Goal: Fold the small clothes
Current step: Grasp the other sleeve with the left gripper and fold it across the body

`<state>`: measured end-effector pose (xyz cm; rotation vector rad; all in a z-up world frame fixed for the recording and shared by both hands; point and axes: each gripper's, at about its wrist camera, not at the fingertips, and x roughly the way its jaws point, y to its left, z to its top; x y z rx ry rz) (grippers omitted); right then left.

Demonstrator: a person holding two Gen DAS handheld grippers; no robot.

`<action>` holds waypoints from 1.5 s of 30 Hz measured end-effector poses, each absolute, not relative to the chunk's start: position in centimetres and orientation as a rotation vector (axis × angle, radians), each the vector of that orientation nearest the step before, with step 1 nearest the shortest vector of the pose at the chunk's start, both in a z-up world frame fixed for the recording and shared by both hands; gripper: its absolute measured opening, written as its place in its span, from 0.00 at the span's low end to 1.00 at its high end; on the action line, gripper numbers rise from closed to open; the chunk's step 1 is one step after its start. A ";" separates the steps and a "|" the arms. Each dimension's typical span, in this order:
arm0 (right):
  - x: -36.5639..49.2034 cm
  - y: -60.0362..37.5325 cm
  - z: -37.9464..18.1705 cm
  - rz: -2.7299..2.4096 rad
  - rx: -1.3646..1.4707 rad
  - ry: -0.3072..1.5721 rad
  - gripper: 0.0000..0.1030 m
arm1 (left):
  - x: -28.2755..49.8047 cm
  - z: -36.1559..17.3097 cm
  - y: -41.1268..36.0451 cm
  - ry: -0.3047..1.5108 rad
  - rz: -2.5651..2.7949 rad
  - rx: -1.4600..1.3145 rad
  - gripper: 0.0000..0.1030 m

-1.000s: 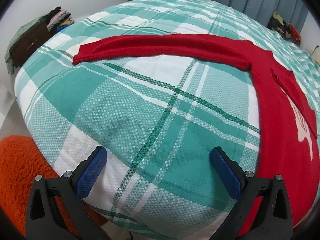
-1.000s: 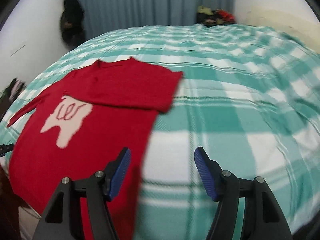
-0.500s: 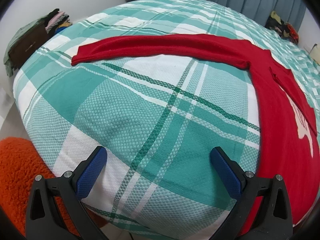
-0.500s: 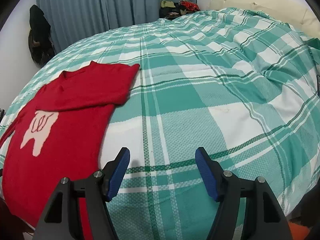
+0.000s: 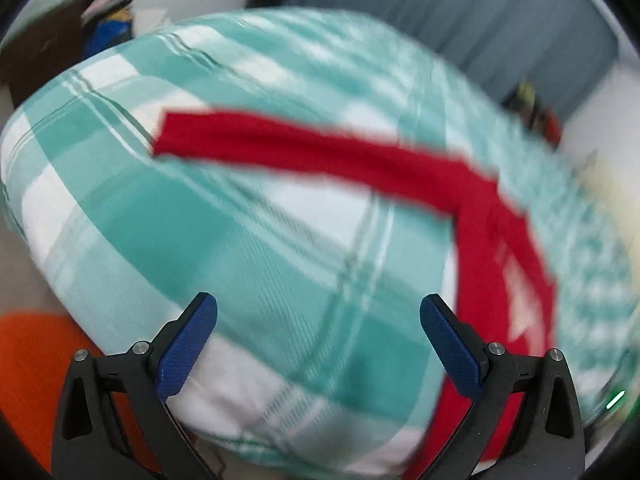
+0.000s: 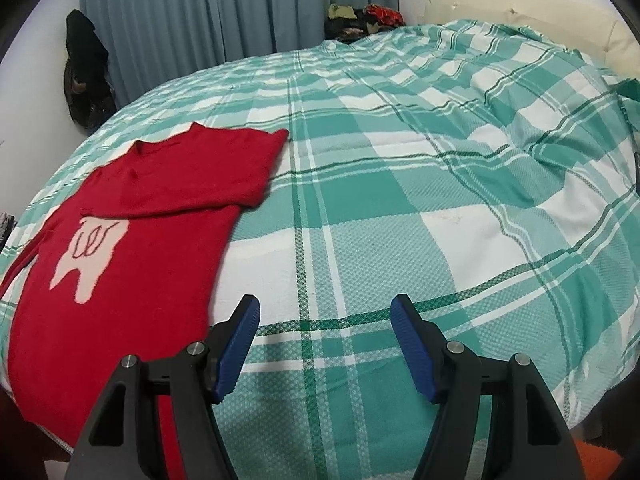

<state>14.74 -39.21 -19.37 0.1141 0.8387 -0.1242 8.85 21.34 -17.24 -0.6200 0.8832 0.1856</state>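
Note:
A small red sweater (image 6: 132, 248) with a pale tooth-shaped patch lies flat on the green-and-white plaid bedspread (image 6: 400, 208). Its right sleeve is folded across the chest. In the blurred left wrist view the other sleeve (image 5: 312, 152) stretches out to the left from the sweater's body (image 5: 492, 264). My left gripper (image 5: 319, 312) hangs open above the bedspread, short of the outstretched sleeve, with nothing between its blue pads. My right gripper (image 6: 325, 320) is open over bare bedspread, just right of the sweater's hem, also holding nothing.
Blue-grey curtains (image 6: 208, 16) hang behind the bed. Piles of clothes (image 6: 364, 16) sit at the far corner and another stack (image 5: 92, 36) at the left. Dark garments (image 6: 86, 72) hang on the wall. An orange rug (image 5: 36, 364) lies beside the bed's near edge.
The left gripper has swung up and turned, so its view is blurred and the sleeve sits lower in frame. The right gripper shifted rightward off the sweater onto bare bedspread. Both jaws stayed open.

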 end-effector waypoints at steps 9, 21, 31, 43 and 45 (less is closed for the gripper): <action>14.5 -40.1 -19.2 -0.144 0.157 0.833 0.67 | 13.2 -21.2 38.2 0.959 0.280 -0.963 0.78; 15.4 -38.9 -20.1 -0.134 0.111 0.870 0.67 | 18.6 -23.0 36.8 1.038 0.259 -0.753 0.53; 15.4 -40.6 -19.9 -0.121 0.226 0.842 0.67 | 25.0 -9.9 28.1 0.930 0.081 -0.576 0.05; 15.2 -43.3 -19.9 -0.127 0.385 0.832 0.67 | 35.3 -2.6 -2.4 0.905 -0.428 -0.283 0.05; 15.2 -43.4 -20.0 -0.122 0.393 0.833 0.67 | 35.4 -5.5 -6.8 0.948 -0.475 -0.217 0.15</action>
